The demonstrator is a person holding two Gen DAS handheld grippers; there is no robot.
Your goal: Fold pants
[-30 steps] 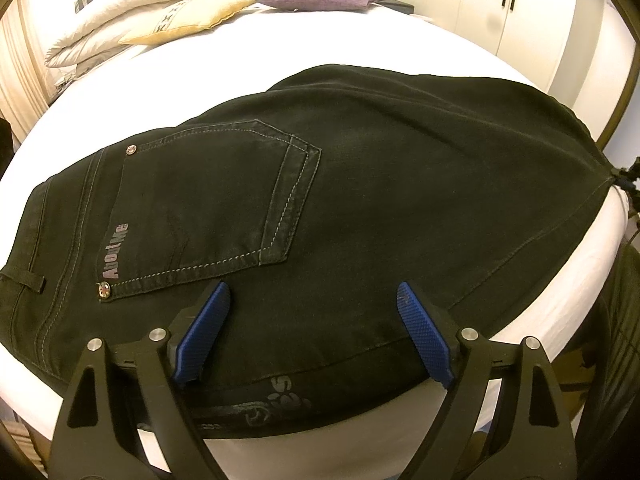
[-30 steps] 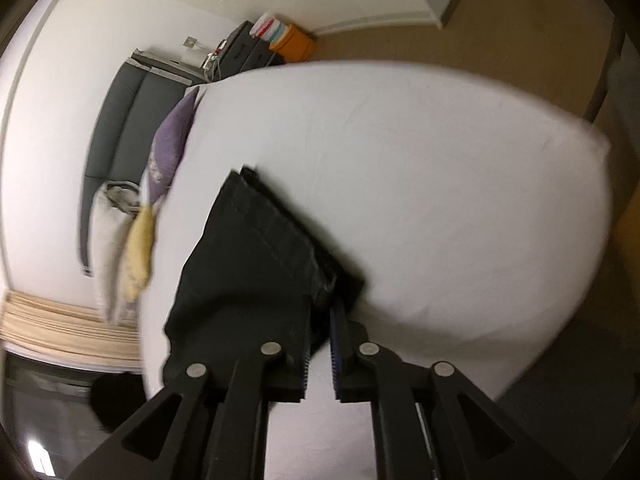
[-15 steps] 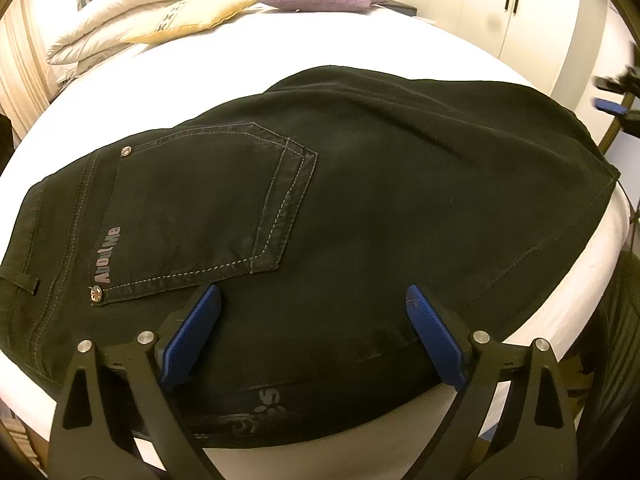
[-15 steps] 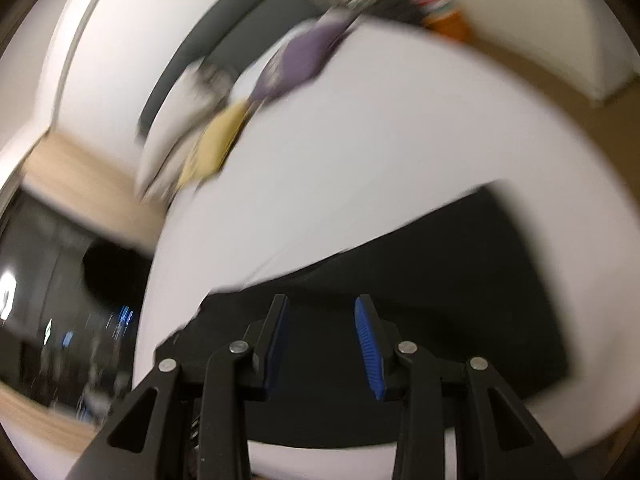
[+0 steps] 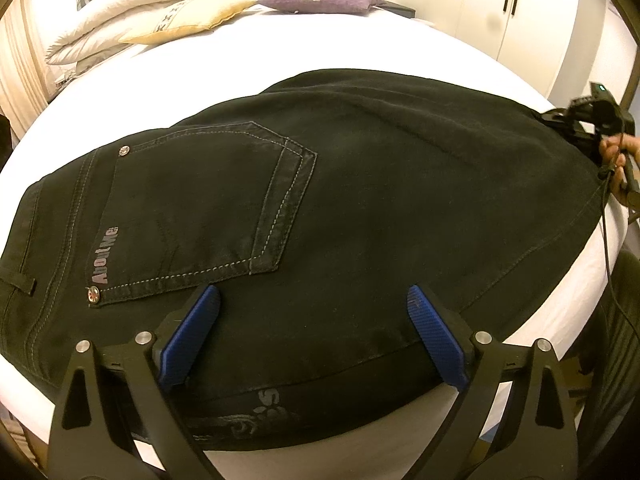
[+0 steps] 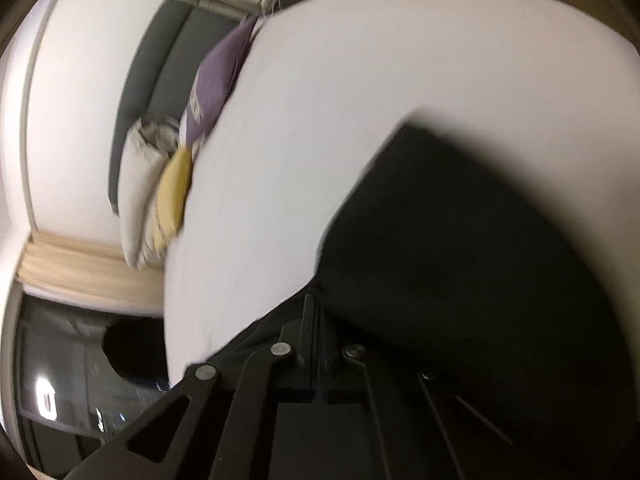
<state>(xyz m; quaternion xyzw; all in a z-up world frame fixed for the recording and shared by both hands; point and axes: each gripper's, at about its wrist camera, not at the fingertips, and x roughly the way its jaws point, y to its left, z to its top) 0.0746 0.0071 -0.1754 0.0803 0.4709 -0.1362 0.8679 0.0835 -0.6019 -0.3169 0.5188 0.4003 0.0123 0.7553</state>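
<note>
Black pants (image 5: 360, 200) lie folded flat on the white bed (image 5: 320, 40), back pocket up, waistband at the left. My left gripper (image 5: 312, 332) is open and empty, its blue pads just above the near edge of the pants. My right gripper (image 6: 318, 320) is shut, its fingers together against the black pants (image 6: 460, 260) at their right end; the view is blurred, so the grasp on the cloth is likely but not sharp. The right gripper also shows at the far right in the left wrist view (image 5: 600, 120), held by a hand.
Cream, yellow and purple pillows (image 5: 192, 20) lie at the head of the bed. White wardrobe doors (image 5: 500, 8) stand behind on the right. A grey headboard (image 6: 160, 80) and a dark window (image 6: 80, 380) show in the right wrist view.
The right gripper went from shut to open half a second ago, then swung back and shut at the right end of the pants. The left gripper stayed open and barely moved.
</note>
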